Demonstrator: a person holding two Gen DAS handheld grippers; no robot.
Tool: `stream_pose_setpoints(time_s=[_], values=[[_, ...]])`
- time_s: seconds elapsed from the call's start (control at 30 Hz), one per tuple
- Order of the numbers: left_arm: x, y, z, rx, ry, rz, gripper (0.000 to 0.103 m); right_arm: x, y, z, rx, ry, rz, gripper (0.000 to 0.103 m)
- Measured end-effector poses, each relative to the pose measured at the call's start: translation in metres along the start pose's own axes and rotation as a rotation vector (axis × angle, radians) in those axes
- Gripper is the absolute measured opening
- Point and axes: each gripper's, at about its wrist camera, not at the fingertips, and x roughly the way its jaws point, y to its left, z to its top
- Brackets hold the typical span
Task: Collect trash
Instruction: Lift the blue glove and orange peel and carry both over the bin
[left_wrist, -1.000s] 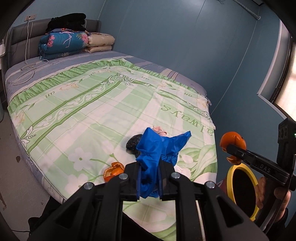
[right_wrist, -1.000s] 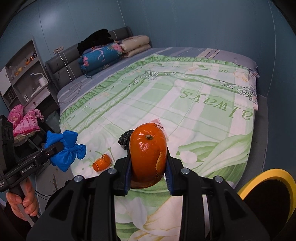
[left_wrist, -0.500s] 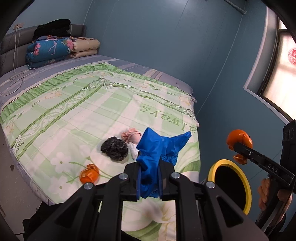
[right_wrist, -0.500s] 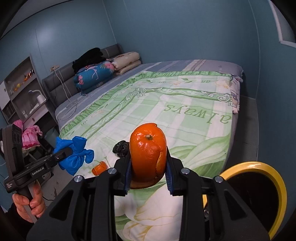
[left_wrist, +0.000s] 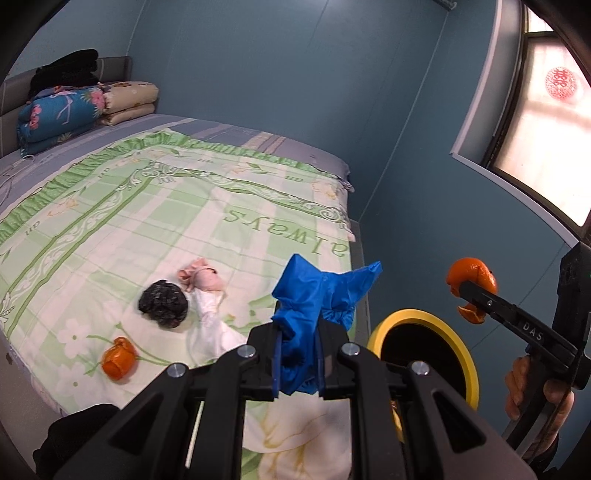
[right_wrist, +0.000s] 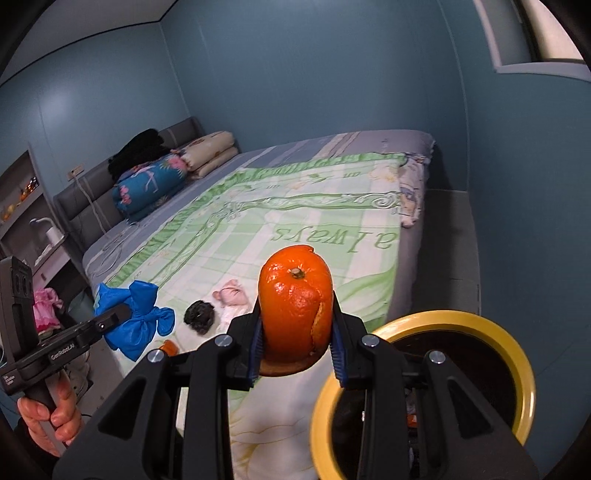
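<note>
My left gripper (left_wrist: 297, 356) is shut on a crumpled blue plastic bag (left_wrist: 317, 306), held above the bed's near corner; it also shows in the right wrist view (right_wrist: 138, 317). My right gripper (right_wrist: 297, 343) is shut on an orange peel (right_wrist: 295, 306), held just left of a yellow-rimmed trash bin (right_wrist: 517, 354). In the left wrist view the peel (left_wrist: 471, 277) hangs above and right of the bin (left_wrist: 458, 339). On the bed lie a black crumpled bag (left_wrist: 162, 304), a pink and white wad (left_wrist: 203, 280) and another orange peel (left_wrist: 118, 360).
The bed (left_wrist: 147, 221) with a green patterned sheet fills the left. Folded quilts (left_wrist: 74, 110) are stacked at its head. A blue wall and a window (left_wrist: 546, 122) stand on the right. Shelves (right_wrist: 26, 221) stand at the far left.
Both grippers have swung right toward the bin with their loads still held. The bin now shows larger and closer in both views.
</note>
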Motion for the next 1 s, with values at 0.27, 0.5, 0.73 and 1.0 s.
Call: stream_pose_setpoints(time_s=[0.27, 0.5, 0.73, 1.0], values=[[0.028, -0.039, 0.000, 0.040, 0.034, -0.066, 0.012, -0.013, -0.042, 0.002, 0.076, -0.036, -0.043, 0.030], [0.047, -0.073, -0.002, 0.081, 0.062, -0.111, 0.012, -0.020, -0.077, 0.000, 0.123, -0.053, -0.080, 0.030], [0.065, -0.097, -0.011, 0.125, 0.105, -0.132, 0.012, -0.015, -0.102, -0.002, 0.162, -0.049, -0.090, 0.030], [0.085, -0.119, -0.028, 0.175, 0.163, -0.158, 0.012, -0.010, -0.119, -0.010, 0.215, -0.034, -0.088, 0.031]])
